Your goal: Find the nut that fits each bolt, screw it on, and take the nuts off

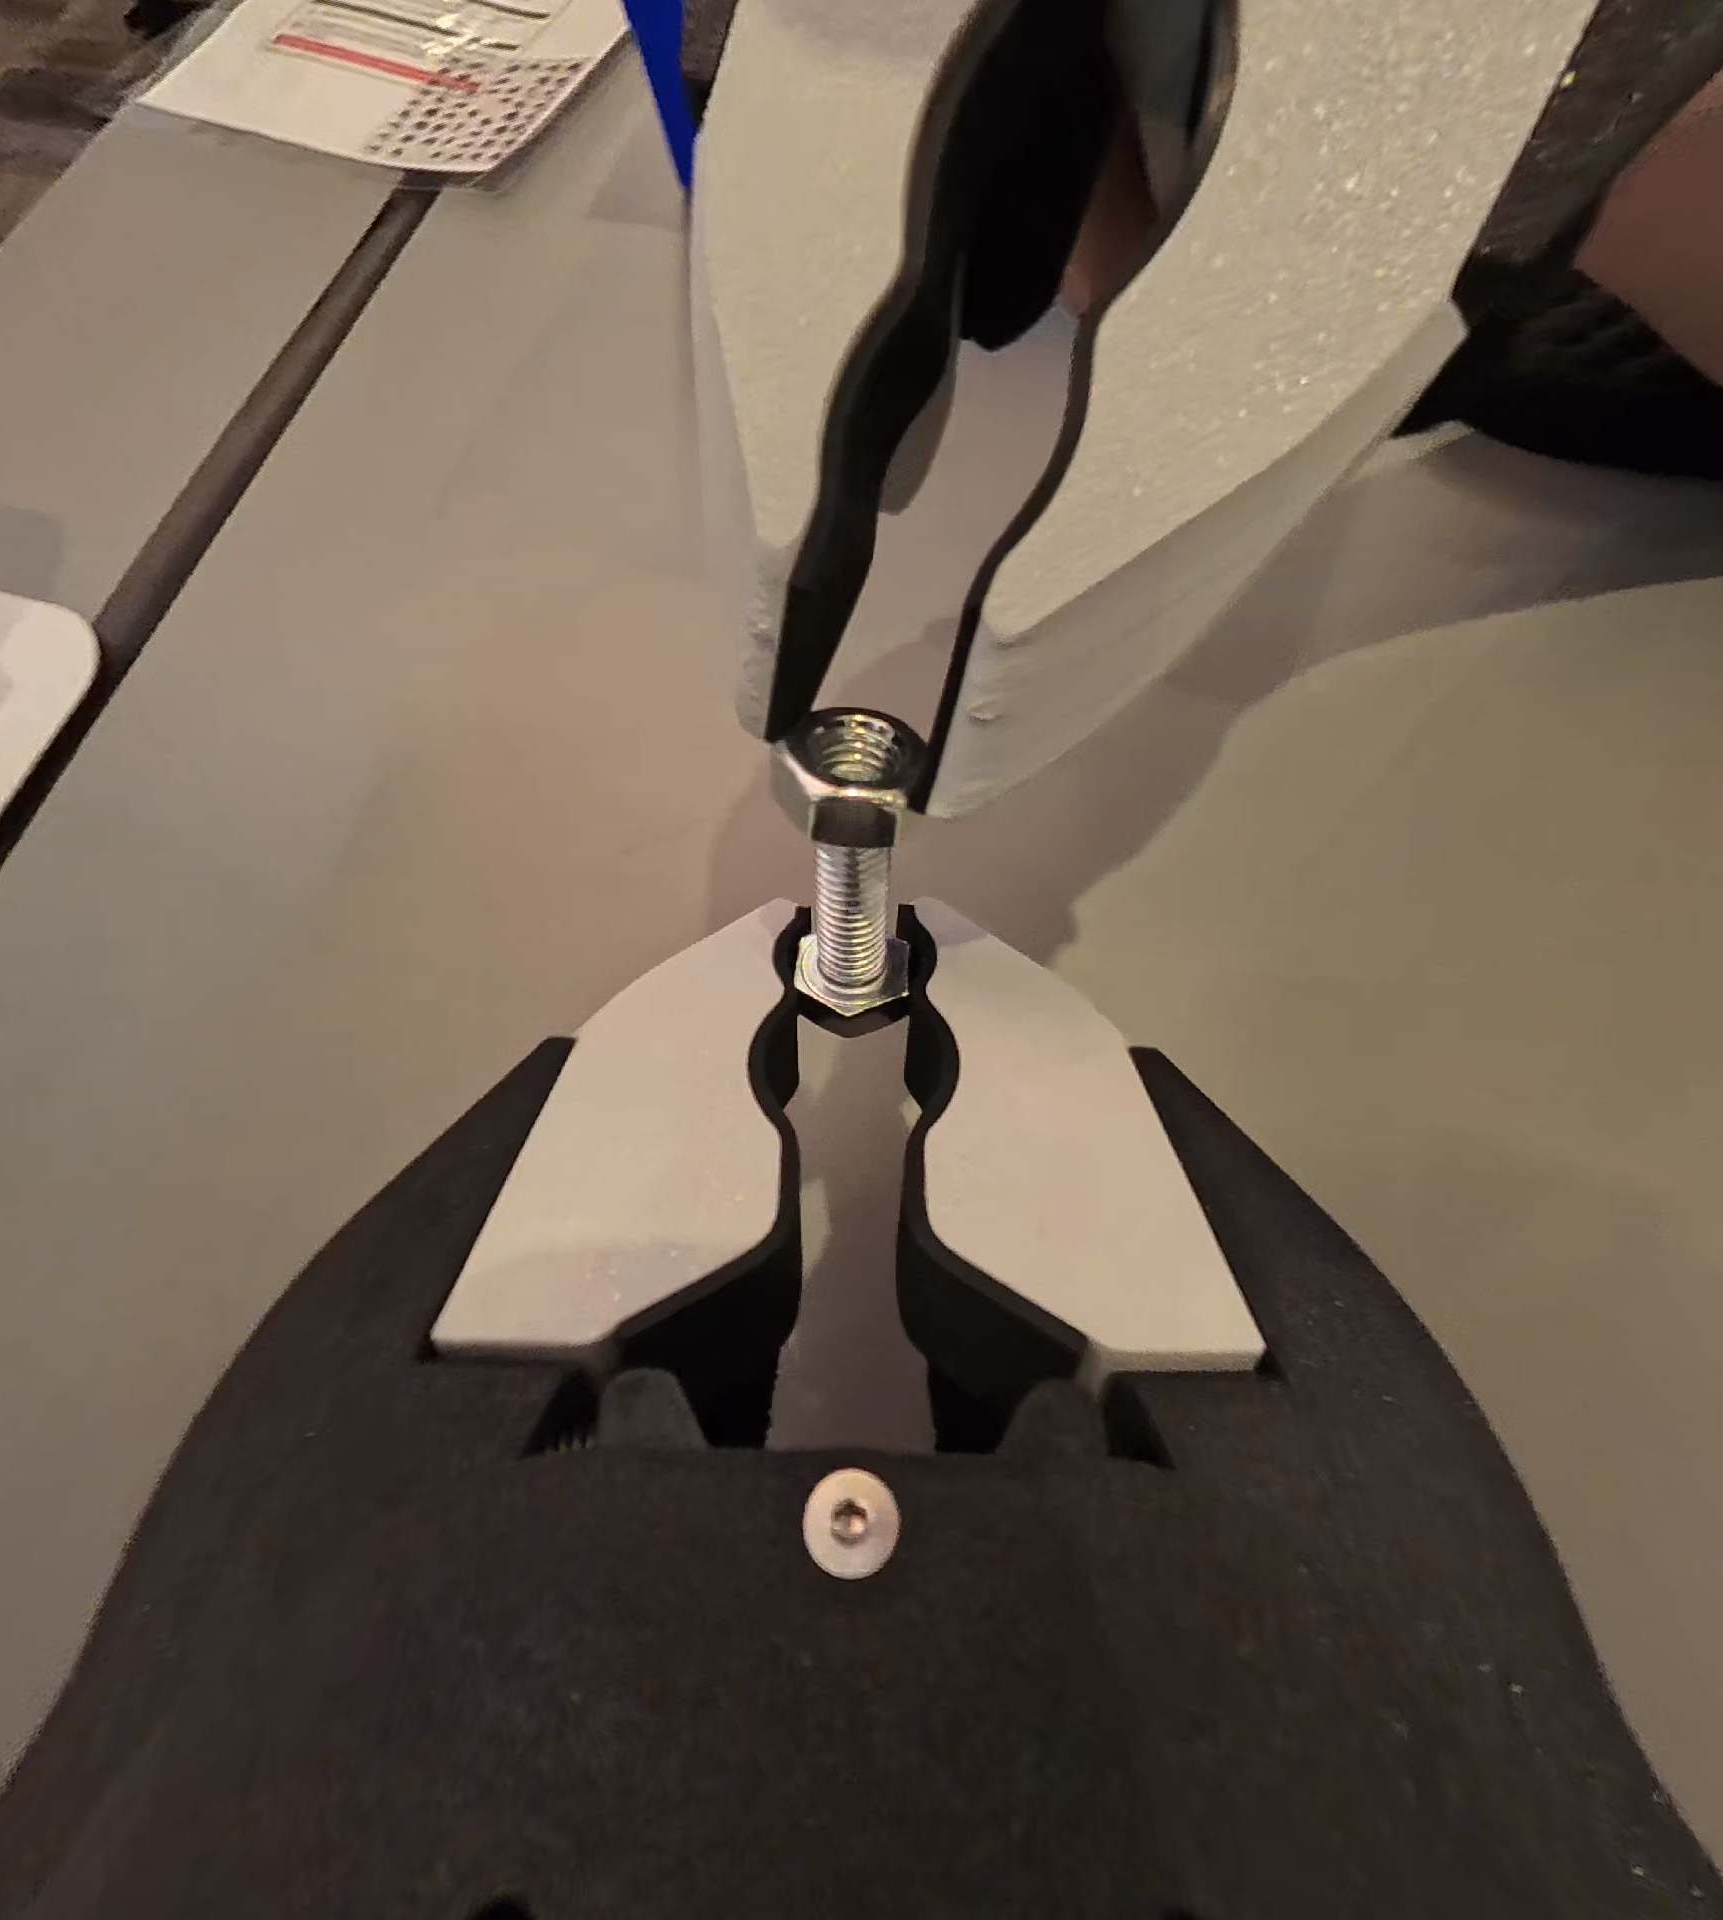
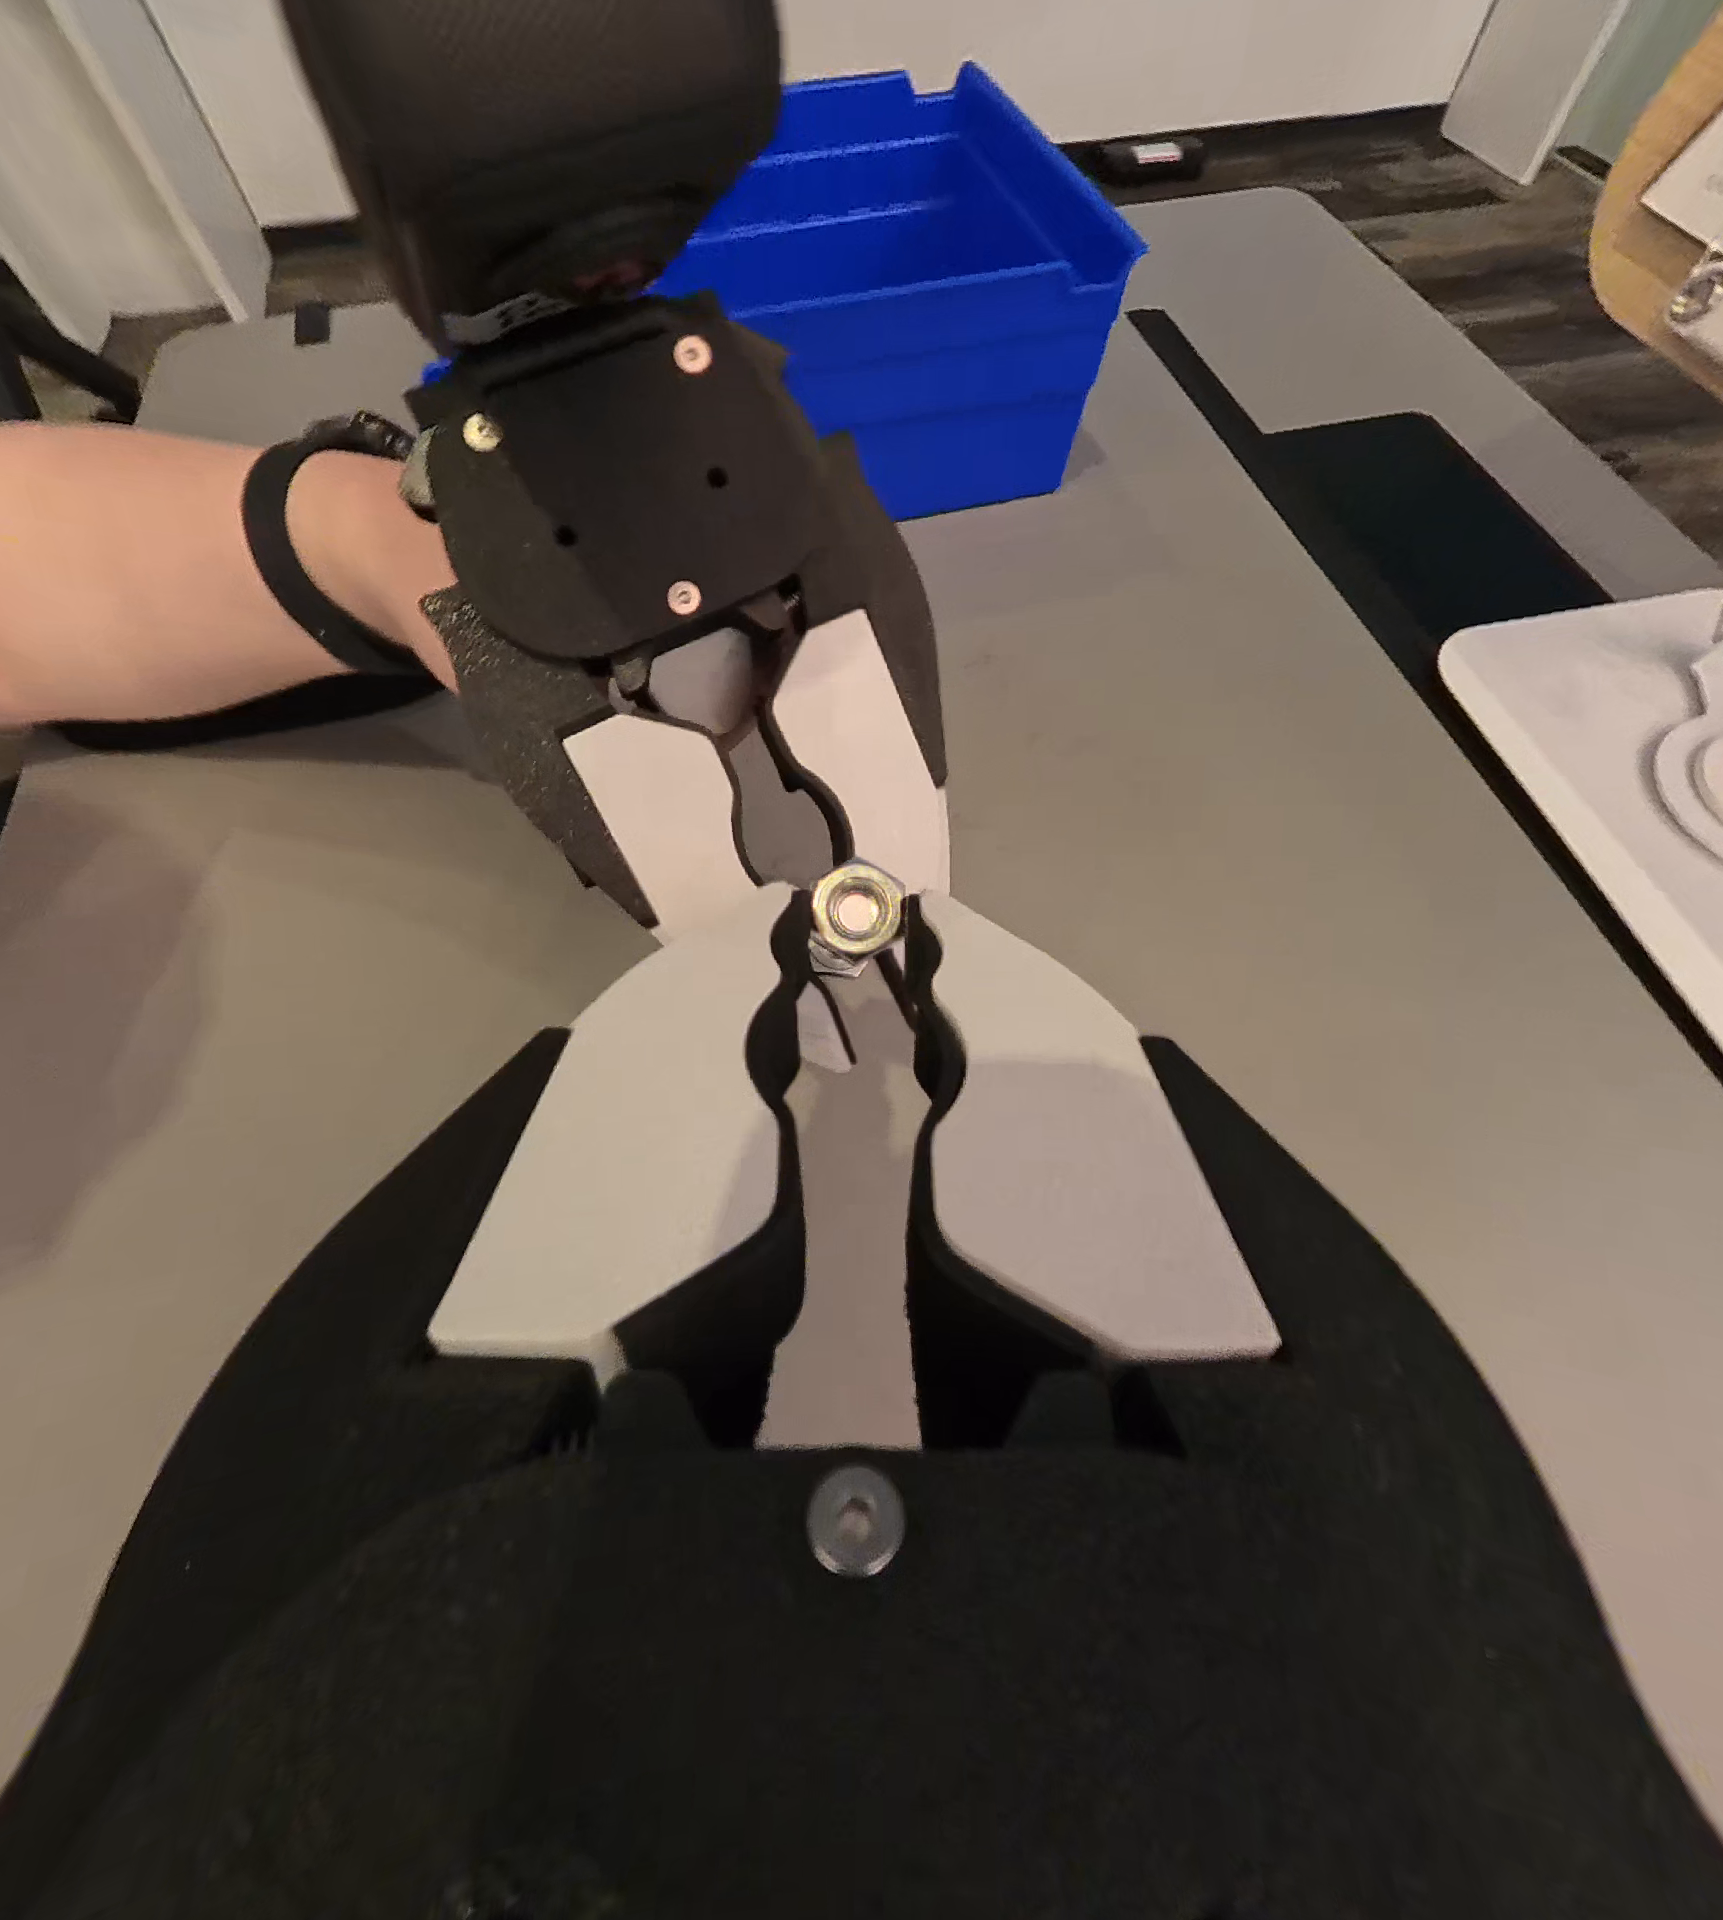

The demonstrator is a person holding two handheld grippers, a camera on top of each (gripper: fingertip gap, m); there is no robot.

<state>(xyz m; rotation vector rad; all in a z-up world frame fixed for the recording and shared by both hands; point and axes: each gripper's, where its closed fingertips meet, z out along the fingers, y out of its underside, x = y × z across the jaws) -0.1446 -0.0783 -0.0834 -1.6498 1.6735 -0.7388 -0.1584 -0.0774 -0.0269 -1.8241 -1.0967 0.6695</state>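
A silver bolt (image 1: 844, 902) is held by its head between the closed fingertips of my left gripper (image 1: 849, 951), with the threaded shaft pointing away from the camera. A silver hex nut (image 1: 844, 774) sits on the far end of the thread. My right gripper (image 1: 852, 758) comes down from above and is shut on that nut. In the right wrist view, my right gripper (image 2: 852, 925) pinches the nut (image 2: 855, 914), and the bolt's end shows in its hole. The left gripper's fingers (image 2: 649, 800) reach in from the upper left, and the bolt is mostly hidden below the nut.
The grippers work above a grey table (image 2: 1200, 727). A blue bin (image 2: 940, 312) stands at the back. A white stand base (image 2: 1615, 779) is at the right. A printed sheet (image 1: 400, 94) lies at the far left, beyond a dark gap (image 1: 254, 416). A person's forearm (image 2: 109, 603) reaches in from the left. The gap from one gripper's tips to the other's is roughly 6 cm.
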